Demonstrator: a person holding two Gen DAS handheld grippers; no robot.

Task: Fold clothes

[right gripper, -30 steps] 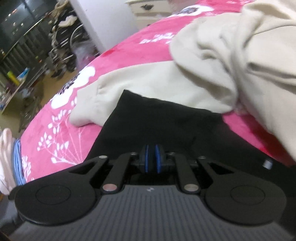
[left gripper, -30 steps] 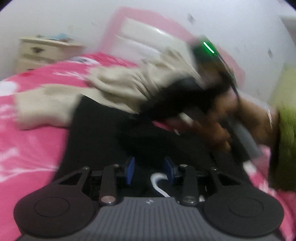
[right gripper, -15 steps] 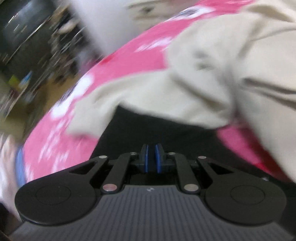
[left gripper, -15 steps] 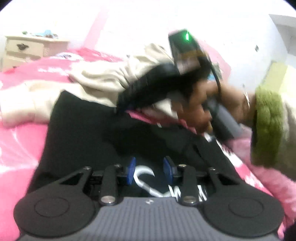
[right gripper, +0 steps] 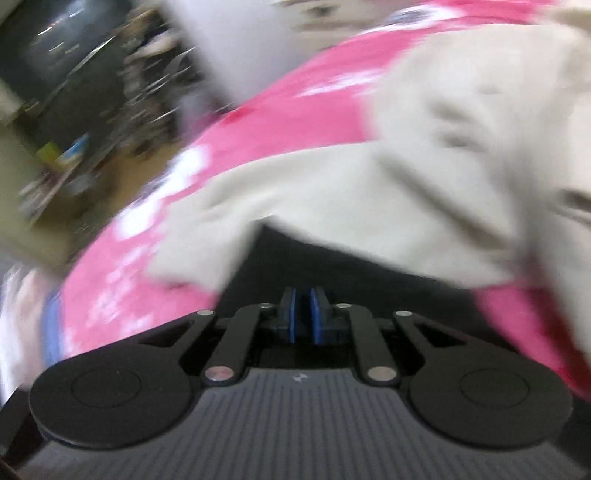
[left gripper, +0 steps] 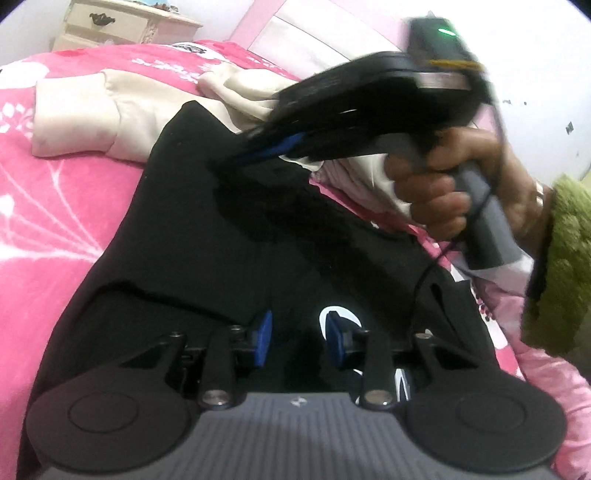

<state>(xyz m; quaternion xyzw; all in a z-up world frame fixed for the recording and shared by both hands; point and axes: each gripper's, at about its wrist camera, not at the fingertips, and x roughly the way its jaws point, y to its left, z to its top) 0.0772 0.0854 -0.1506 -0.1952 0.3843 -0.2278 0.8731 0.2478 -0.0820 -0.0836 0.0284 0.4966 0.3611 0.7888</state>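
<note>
Lying flat on the pink bed (left gripper: 55, 229), the black garment (left gripper: 207, 229) filled the centre. At 6 o'clock the left gripper (left gripper: 297, 334) waited released above its hem, while at 1 o'clock the right gripper (left gripper: 236, 157) was clenched on a raised fold, probably to carry it across.

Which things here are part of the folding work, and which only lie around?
In the job: black garment; right gripper, pinching its fabric; left gripper, open above it.

Lying about: cream hoodie; pink bedspread; nightstand.
</note>
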